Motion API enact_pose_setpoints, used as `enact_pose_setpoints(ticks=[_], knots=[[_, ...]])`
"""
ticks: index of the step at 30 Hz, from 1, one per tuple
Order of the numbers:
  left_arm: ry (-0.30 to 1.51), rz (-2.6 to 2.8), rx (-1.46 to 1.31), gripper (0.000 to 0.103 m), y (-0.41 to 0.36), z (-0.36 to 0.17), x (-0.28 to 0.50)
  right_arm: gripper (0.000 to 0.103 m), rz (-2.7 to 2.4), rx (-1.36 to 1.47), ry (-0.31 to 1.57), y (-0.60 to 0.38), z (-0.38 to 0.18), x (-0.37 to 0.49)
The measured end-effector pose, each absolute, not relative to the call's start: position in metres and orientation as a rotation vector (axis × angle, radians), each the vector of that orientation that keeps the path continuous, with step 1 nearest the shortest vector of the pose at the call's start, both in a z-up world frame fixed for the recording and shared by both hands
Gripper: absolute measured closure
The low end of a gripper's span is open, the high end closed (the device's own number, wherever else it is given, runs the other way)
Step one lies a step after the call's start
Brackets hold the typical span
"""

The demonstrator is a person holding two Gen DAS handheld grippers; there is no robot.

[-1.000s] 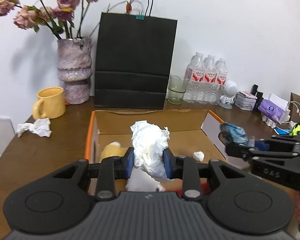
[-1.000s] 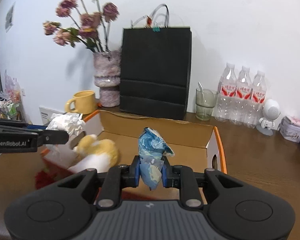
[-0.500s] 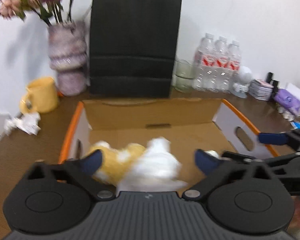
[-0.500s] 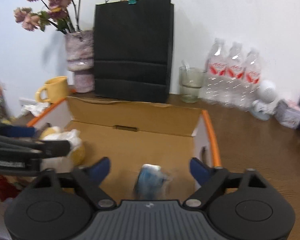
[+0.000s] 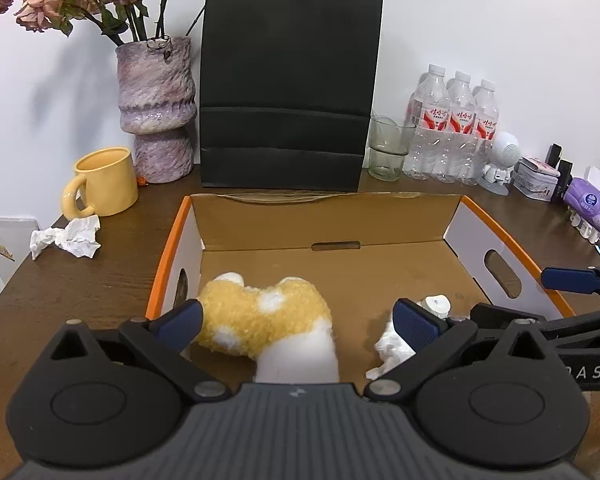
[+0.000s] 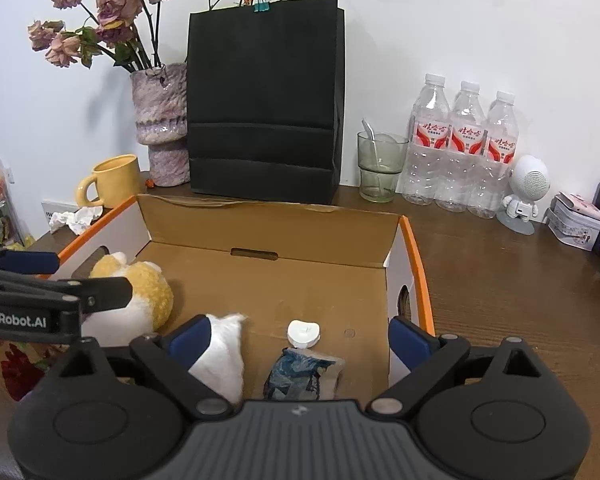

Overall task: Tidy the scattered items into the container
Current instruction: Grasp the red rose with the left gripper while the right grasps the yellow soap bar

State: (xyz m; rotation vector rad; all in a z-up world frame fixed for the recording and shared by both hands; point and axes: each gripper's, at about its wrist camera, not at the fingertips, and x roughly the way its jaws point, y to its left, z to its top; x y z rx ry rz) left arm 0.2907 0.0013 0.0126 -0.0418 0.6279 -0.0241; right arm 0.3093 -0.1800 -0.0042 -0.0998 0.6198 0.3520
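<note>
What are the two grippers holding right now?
Nothing. The left gripper and right gripper are both open above the box.

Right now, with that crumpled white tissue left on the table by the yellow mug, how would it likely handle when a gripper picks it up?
The crumpled tissue looks thin and creased, so it is probably very light and would squash between the fingers rather than resist. Its loose, ragged edges suggest that it may droop or partly unfold when lifted. It lies flat on the table beside the yellow mug, so it seems unlikely to roll.
</note>
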Motion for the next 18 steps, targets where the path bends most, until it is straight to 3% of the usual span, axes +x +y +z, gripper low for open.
enact_pose_setpoints(ticks=[18], knots=[[0.593,0.025,-0.064,0.0,0.047,0.022,0.198,0.007,0.359,-0.109,0.591,-0.2,0.003,0.215]])
